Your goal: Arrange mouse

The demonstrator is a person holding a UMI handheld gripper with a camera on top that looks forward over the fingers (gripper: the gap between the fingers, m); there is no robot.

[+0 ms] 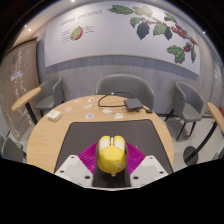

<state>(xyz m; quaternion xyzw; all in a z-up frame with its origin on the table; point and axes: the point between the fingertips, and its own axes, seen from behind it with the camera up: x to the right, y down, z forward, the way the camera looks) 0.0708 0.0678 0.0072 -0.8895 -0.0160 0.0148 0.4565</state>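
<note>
A yellow mouse [111,154] sits between my gripper's [111,160] two fingers, its rounded back toward the camera. The magenta pads [90,157] press against both of its sides, so the gripper is shut on the mouse. It is held above the near edge of a dark grey desk mat [108,129] on a round wooden table [45,140]. The underside of the mouse is hidden.
A black device with a white cable [128,103] lies at the table's far side. A white paper [53,115] lies at the far left of the table. Grey chairs [126,88] stand around the table. A wall with fruit pictures is behind.
</note>
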